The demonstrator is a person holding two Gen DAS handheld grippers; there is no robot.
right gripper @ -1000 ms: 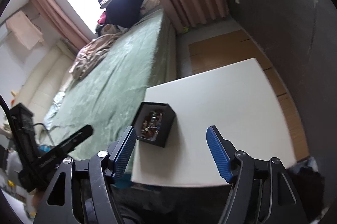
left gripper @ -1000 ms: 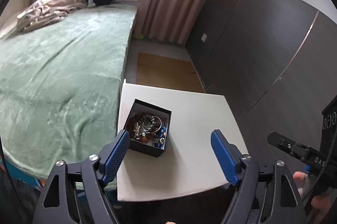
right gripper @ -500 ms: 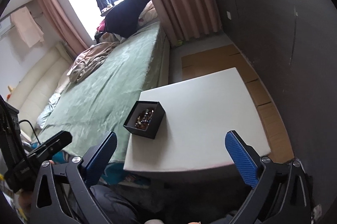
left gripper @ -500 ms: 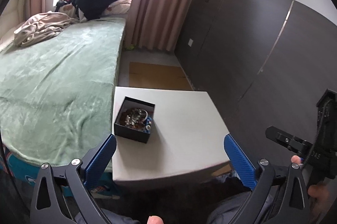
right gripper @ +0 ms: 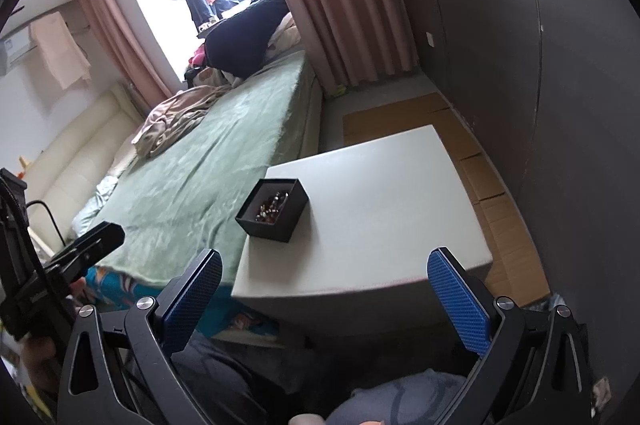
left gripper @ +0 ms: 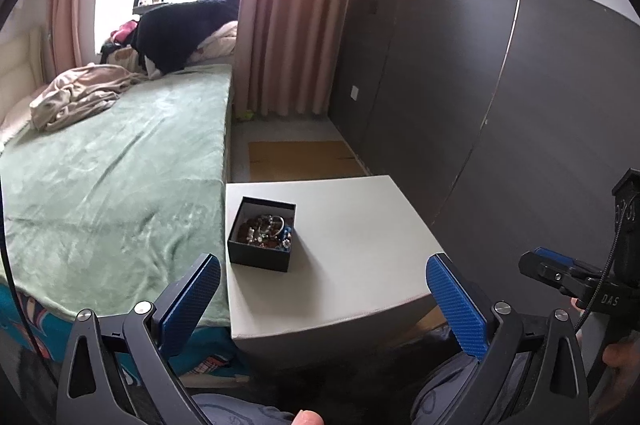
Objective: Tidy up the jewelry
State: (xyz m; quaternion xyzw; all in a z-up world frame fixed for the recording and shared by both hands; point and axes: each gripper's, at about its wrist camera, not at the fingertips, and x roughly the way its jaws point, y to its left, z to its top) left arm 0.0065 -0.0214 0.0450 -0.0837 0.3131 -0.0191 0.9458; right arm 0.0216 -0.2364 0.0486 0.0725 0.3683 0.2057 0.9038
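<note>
Both grippers are being held low and back from the table, over the person's lap. Left gripper (left gripper: 322,299): jaws spread wide, nothing held. Right gripper (right gripper: 326,295): same, wide apart and empty.

Change over the last second: both were being held close above the box with jaws narrower; they are now being pulled back and opened fully, so table and box are being seen smaller and farther off.

Table (left gripper: 360,265): bare apart from the box. Box (left gripper: 262,235) is sitting open near the table's bed-side edge, jewelry (left gripper: 264,229) piled loose inside: beads and rings tangled together, no piece seen outside it.

Judgement: a retreat with empty jaws is fitting either a pause between picks or a finished gathering into the box; not being settled by these views.

Beyond: bed (left gripper: 100,177), curtain, window.
</note>
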